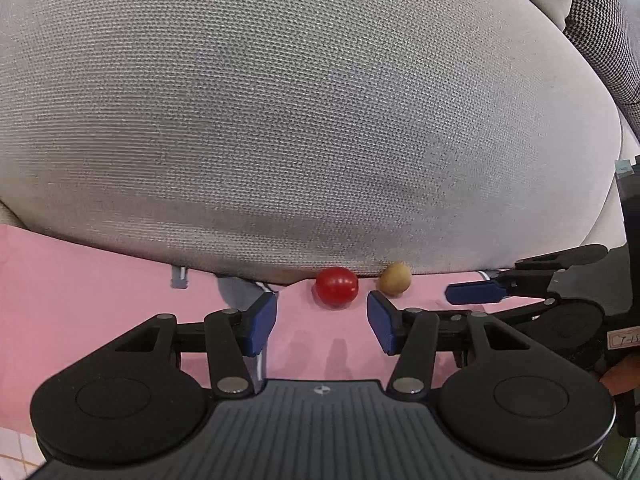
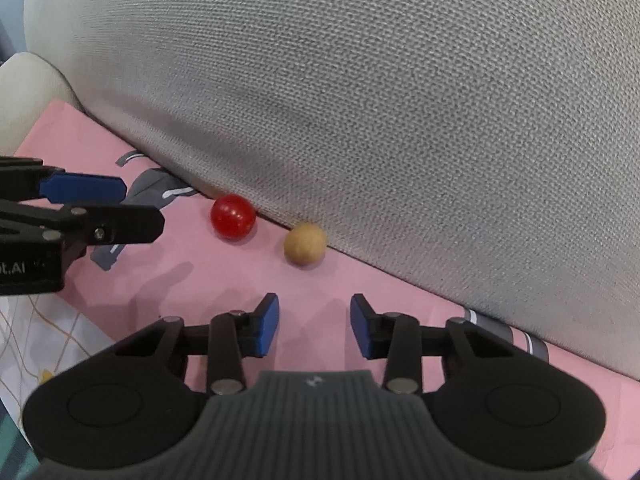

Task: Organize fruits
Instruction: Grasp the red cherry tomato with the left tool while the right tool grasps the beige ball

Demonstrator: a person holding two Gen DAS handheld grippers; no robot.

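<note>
Both views are showing a pink cloth lying at the foot of a large grey woven cushion.

In the left wrist view, the left tongs are standing wide open with nothing between the blue pads. A red round fruit is sitting on the pink cloth at twelve o'clock from the gap, just beyond the fingertips and up against the base of the cushion. A tan round fruit is lying just beside it at about one o'clock, also against the cushion; the two are looking close but apart. The right tongs are reaching in from three o'clock, seen side-on there.

In the right wrist view, the right tongs are gaping open and holding nothing, the blue pads hanging over bare pink cloth. The tan round fruit is resting at twelve o'clock ahead of the gap, clear of the fingertips, touching the edge of the grey woven cushion. The red round fruit is lying at about eleven o'clock, near the tan one without touching it. The left tongs are coming in from nine o'clock, their tips near the red fruit but apart from it.
</note>
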